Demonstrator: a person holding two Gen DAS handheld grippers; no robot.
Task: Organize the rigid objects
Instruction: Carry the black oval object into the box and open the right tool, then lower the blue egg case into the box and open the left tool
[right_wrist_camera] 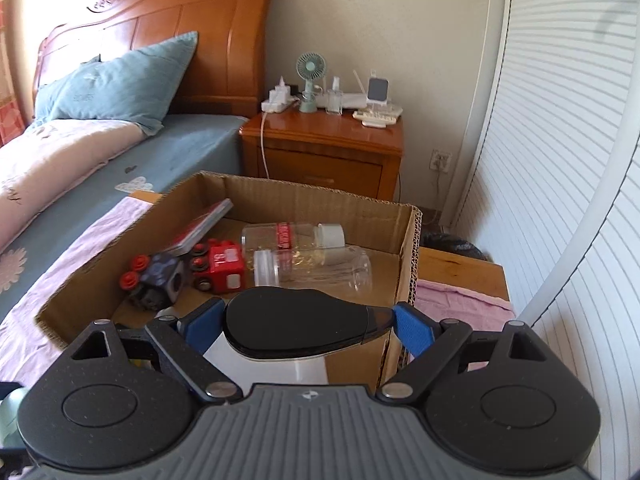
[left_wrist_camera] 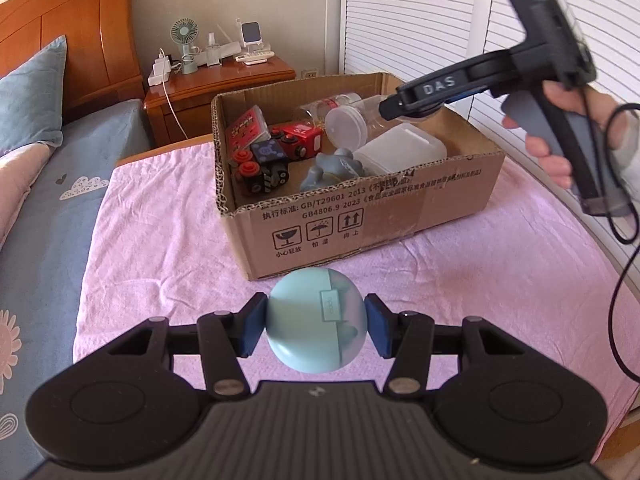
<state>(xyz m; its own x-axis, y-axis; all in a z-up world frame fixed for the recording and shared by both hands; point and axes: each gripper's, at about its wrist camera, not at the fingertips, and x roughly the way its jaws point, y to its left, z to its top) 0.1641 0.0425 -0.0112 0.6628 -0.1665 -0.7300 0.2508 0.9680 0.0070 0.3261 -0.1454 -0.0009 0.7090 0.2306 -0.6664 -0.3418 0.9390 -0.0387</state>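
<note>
My left gripper (left_wrist_camera: 316, 330) is shut on a pale blue round case (left_wrist_camera: 312, 320), held above the pink cloth just in front of the cardboard box (left_wrist_camera: 360, 216). My right gripper (right_wrist_camera: 306, 326) is shut on a flat black device (right_wrist_camera: 296, 320) and holds it over the box (right_wrist_camera: 408, 264); from the left wrist view the right gripper (left_wrist_camera: 394, 106) hangs over the box's right half. Inside the box lie two clear plastic bottles (right_wrist_camera: 320, 266), red and dark toy blocks (right_wrist_camera: 218, 266), a red card box (right_wrist_camera: 204, 224), a grey toy figure (left_wrist_camera: 332, 168) and a white container (left_wrist_camera: 400, 150).
The box sits on a table covered with pink cloth (left_wrist_camera: 160, 248). A bed with blue bedding (right_wrist_camera: 160, 148) lies to the left. A wooden nightstand (right_wrist_camera: 320, 152) with a fan and chargers stands behind the box. A white slatted door (right_wrist_camera: 560, 200) is on the right.
</note>
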